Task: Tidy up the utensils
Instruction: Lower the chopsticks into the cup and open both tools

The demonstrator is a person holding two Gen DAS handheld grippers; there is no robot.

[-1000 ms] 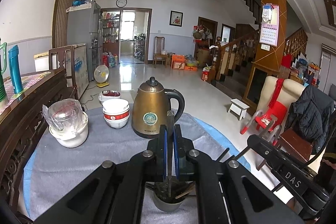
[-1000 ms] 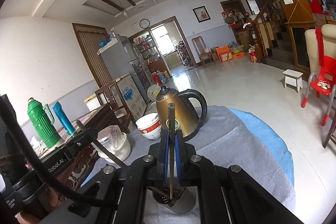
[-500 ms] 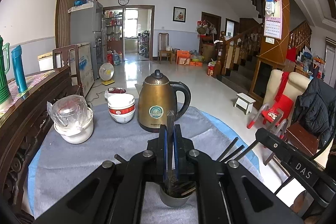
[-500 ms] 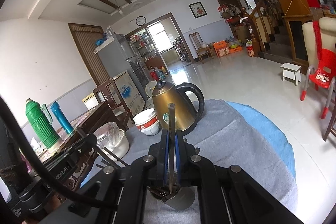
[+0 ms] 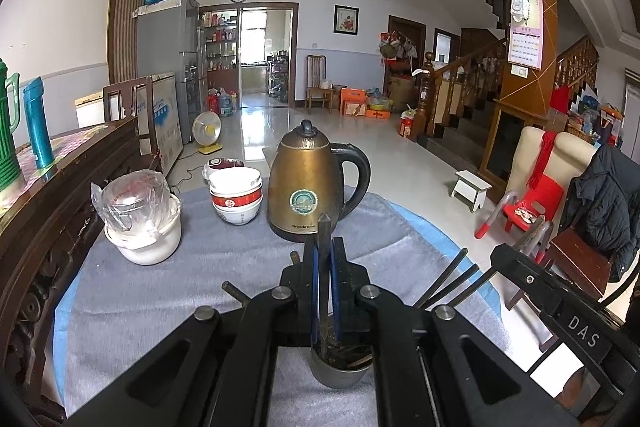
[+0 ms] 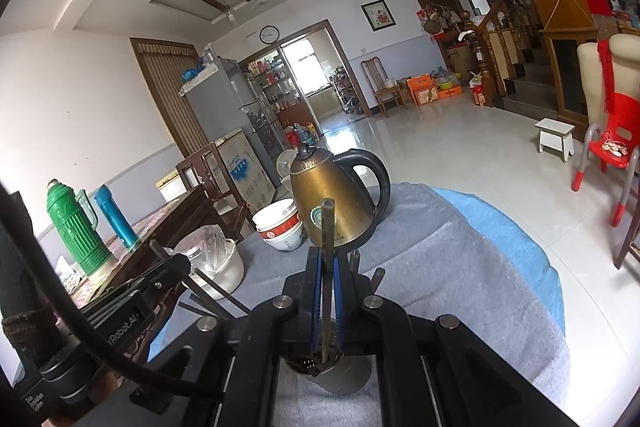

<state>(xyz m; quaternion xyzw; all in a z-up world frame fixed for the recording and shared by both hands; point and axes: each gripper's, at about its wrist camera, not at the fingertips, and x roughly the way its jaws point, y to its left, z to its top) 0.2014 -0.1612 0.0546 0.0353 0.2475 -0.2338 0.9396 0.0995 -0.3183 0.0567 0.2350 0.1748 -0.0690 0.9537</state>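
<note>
- Left tool [image 5: 324,251] is clamped narrow on a dark, slim chopstick [image 5: 323,227] standing upright over the grey metal cup [image 5: 340,371] on the bench [image 5: 120,291].
- Right tool [image 6: 326,267] likewise grips another dark chopstick [image 6: 328,223] above that cup.

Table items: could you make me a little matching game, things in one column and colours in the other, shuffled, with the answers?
Things:
1. kettle
2. stacked bowls
3. utensil cup
4. tall flask

Colours:
A. green
B. grey metal
C. bronze with a black handle
D. white with a red band

Pairs: 1-C, 2-D, 3-B, 4-A
</note>
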